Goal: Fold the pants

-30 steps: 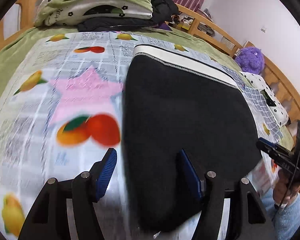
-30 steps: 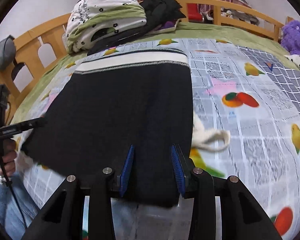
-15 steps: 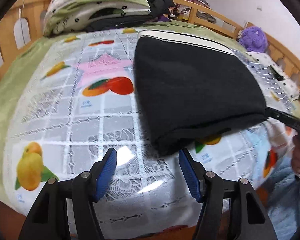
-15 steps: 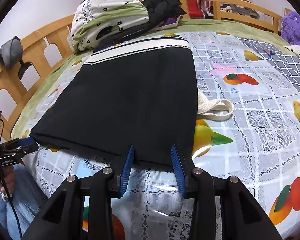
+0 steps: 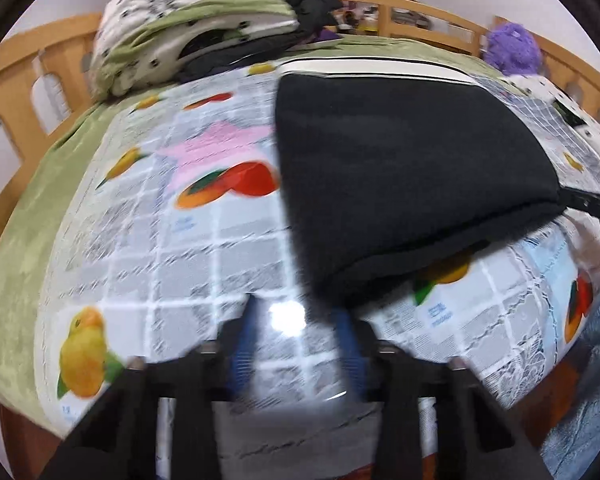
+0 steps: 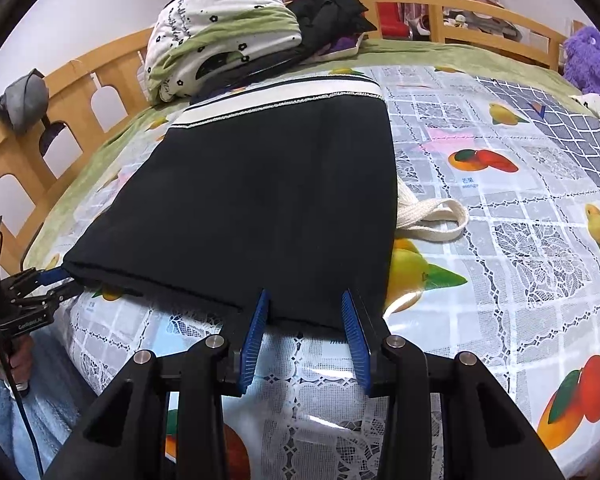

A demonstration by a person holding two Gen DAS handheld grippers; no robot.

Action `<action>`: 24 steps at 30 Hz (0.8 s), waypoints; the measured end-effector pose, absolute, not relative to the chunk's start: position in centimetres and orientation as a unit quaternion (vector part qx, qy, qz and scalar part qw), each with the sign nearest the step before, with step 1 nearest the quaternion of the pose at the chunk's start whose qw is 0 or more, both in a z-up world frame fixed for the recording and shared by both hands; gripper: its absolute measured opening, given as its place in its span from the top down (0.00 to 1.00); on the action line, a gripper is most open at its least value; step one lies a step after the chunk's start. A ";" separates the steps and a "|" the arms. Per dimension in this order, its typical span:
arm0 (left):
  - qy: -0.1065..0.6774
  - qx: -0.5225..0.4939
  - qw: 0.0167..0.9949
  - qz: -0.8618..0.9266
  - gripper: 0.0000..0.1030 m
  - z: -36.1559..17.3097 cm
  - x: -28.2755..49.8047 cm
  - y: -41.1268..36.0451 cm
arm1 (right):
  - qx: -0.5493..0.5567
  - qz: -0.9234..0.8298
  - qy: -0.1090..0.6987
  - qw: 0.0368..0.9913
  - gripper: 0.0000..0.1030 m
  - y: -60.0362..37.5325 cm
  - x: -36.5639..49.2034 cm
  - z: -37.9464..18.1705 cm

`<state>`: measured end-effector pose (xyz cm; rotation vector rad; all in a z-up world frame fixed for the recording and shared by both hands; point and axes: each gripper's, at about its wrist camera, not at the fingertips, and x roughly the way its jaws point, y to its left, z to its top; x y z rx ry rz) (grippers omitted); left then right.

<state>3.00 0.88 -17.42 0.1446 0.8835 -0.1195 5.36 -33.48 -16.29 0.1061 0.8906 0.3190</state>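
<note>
Left gripper (image 6: 62, 282): jaws closing at the near left corner of the pants (image 6: 260, 200), whether gripping cloth cannot be told. Pants: black, folded, lying flat on the bed (image 6: 520, 240), waistband far; probably soft, limp, light, likely draping when lifted, so best taken at the near corners. Right gripper (image 6: 305, 320): jaws standing partly apart, straddling the near hem, no pinch showing.

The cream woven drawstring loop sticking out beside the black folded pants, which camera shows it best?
The right wrist view. There the cream woven drawstring loop lies in sharp focus on the fruit-print tablecloth, emerging from the right edge of the black folded pants. The left wrist view is blurred and shows none of it.
</note>
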 end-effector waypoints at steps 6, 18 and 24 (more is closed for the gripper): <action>0.392 0.049 0.918 -0.041 0.91 -16.5 3.6 0.5 | 0.046 0.152 0.428 0.890 0.63 -33.2 5.3 -16.4; 0.423 0.047 0.904 -0.046 0.89 -15.9 1.2 2.0 | 0.018 0.187 0.402 0.896 0.63 -32.8 3.9 -14.8; 0.379 -0.004 0.921 -0.093 0.57 -12.0 2.2 2.3 | 0.023 0.199 0.343 0.918 0.63 -32.6 3.3 -12.1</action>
